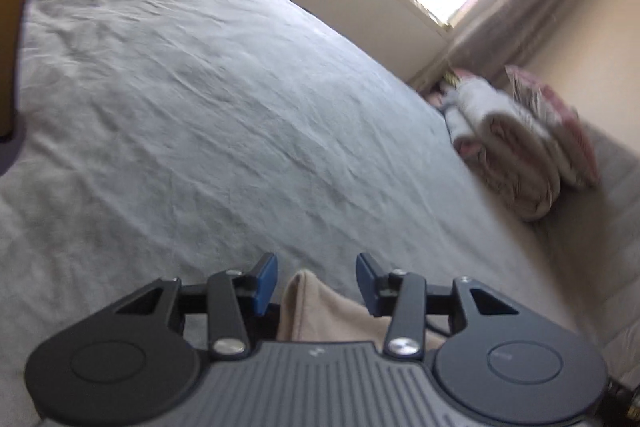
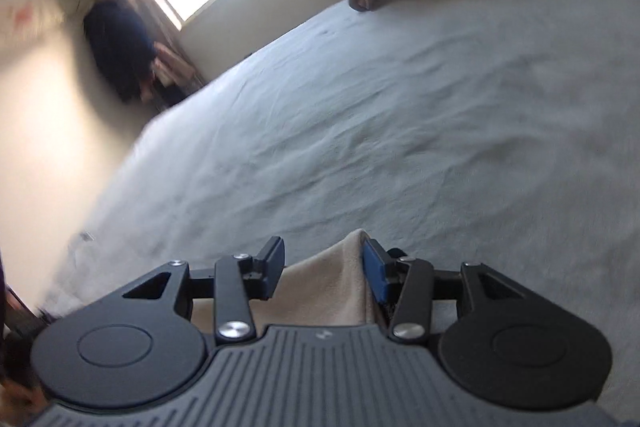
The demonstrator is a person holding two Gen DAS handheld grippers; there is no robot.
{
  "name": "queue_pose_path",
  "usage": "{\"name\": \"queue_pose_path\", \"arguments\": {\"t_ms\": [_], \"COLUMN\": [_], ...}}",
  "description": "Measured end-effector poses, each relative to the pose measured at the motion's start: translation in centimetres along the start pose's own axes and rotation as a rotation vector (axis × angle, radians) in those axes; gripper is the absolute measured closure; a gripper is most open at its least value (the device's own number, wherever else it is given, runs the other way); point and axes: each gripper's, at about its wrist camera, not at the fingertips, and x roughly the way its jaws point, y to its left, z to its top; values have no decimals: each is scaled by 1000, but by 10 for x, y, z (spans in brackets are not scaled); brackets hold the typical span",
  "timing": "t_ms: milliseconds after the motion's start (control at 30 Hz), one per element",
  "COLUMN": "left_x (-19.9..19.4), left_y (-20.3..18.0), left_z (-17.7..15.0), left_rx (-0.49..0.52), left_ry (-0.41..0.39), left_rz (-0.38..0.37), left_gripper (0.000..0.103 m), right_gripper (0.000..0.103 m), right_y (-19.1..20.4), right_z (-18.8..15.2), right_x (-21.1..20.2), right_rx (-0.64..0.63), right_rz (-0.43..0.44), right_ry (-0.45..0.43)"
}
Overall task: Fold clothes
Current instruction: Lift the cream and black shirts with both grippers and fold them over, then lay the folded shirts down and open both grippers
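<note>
**Both grippers loosened over beige cloth**

Your left gripper (image 1: 316, 281) stands released; the beige cloth (image 1: 320, 311) lies between its blue pads, touching neither. Your right gripper (image 2: 324, 267) is also unclenched: the same cloth (image 2: 332, 287) leans against its right pad only. The cloth sits at the near edge of the grey bed (image 1: 224, 99). Folded bedding (image 1: 516, 151) rests at the bed's far corner.

A beige garment (image 1: 320, 311) of soft, plain cloth is lying bunched between the left gripper's (image 1: 317, 281) parted fingers, touching neither blue pad. The same beige cloth (image 2: 332, 287) is rising in a peaked fold inside the right gripper (image 2: 326, 267), leaning against its right-hand pad.
</note>
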Motion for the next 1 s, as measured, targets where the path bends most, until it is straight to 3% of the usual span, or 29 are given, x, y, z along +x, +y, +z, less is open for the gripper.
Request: {"name": "queue_pose_path", "arguments": {"t_ms": [67,100,167,300,467,600,767,867,1000], "left_x": [12,14,18,8,-14,-10,13,32,28], "left_y": [-1,-3,-6,-16,-22,-23,-21,-24,-30], "left_z": [-2,-4,-9,-13,-12,-11,-15,-29,-32], "left_rx": [17,36,79,151,178,177,184,276,310], "left_ry": [33,30,20,-44,-166,-198,-173,-128,-143], "left_rz": [17,32,66,67,38,60,118,193,230], "left_gripper": [73,75,90,96,97,97,97,95,88], "right_gripper": [55,55,57,96,96,96,96,96,94], "right_y": [8,10,10,8,18,31,25,17,11], "right_z": [-10,-15,-18,-22,-15,-14,-16,-20,-18], "right_x": [8,13,17,21,4,2,32,49,46], "right_rx": [-104,-143,-179,-222,-250,-320,-361,-362,-334], "right_rz": [-43,-60,-91,-140,-165,-198,-244,-254,-250], "right_ry": [-8,-10,-30,-81,-223,-313,-268,-181,-147]}}
